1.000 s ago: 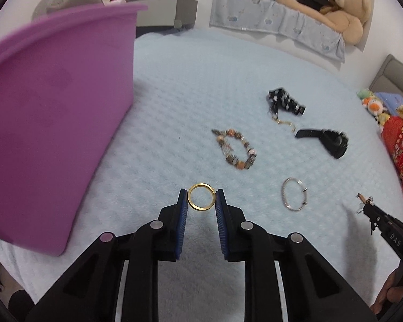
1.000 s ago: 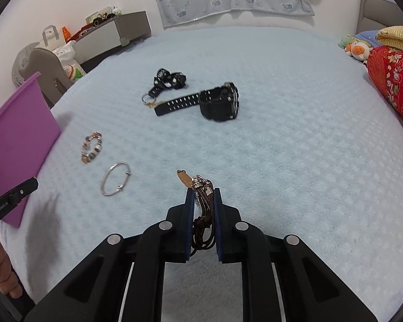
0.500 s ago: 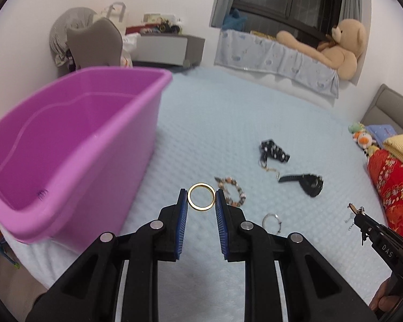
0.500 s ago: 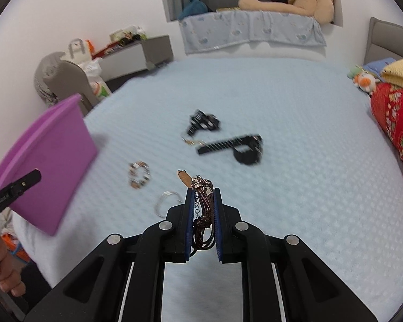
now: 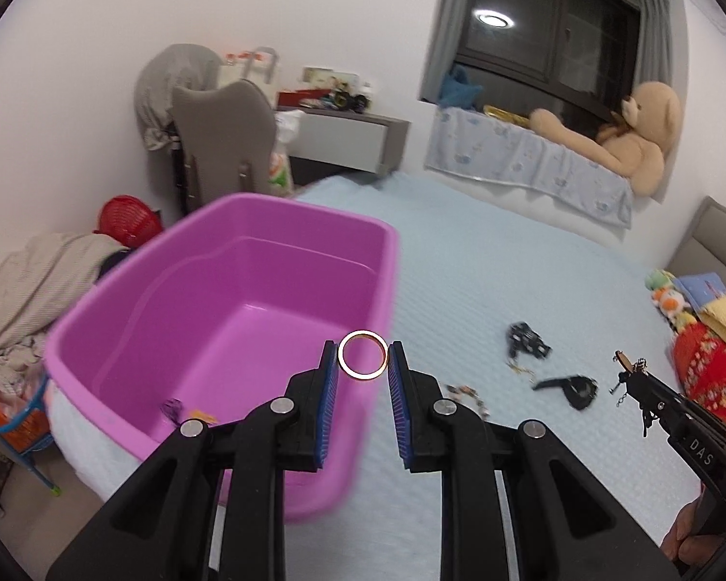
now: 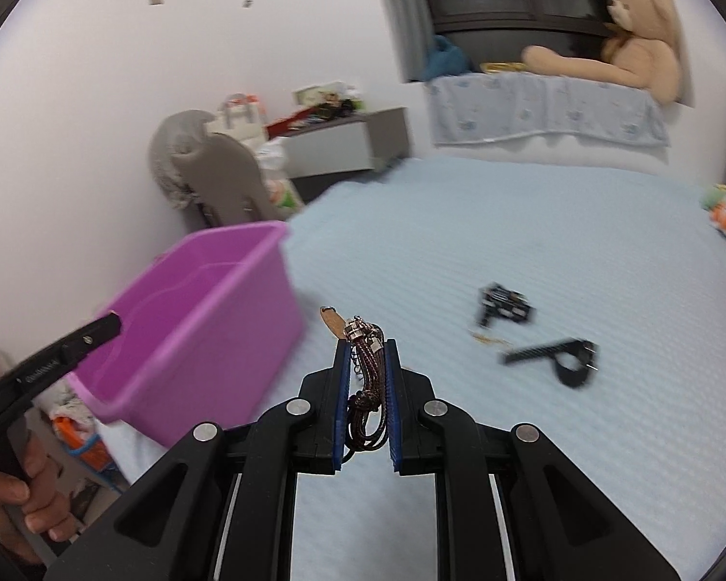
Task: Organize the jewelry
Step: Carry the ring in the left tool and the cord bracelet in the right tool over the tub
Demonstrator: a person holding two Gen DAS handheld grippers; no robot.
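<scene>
My left gripper (image 5: 363, 349) is shut on a gold ring (image 5: 363, 335), held in the air over the near right corner of the purple bin (image 5: 285, 203). Two small items (image 5: 172, 406) lie on the bin's floor. My right gripper (image 6: 367, 346) is shut on a brown braided leather bracelet (image 6: 365, 373), high above the pale blue bed and right of the purple bin (image 6: 247, 232). On the bed lie a black watch (image 5: 573, 387), a black beaded piece (image 5: 525, 339) and a beaded bracelet (image 5: 467, 392), the last partly hidden behind my left finger.
The bin stands at the bed's left edge (image 5: 87, 435). Beyond that edge are a laundry pile (image 5: 29, 285) and a grey chair (image 5: 222, 140). A red quilt (image 5: 711, 368) lies at the right. A teddy bear (image 5: 639, 140) sits on the far sill.
Both grippers have risen well above the bed with their pieces still held. The left view has swung so the bin's inside now shows under the ring. The jewelry on the bed looks farther away.
</scene>
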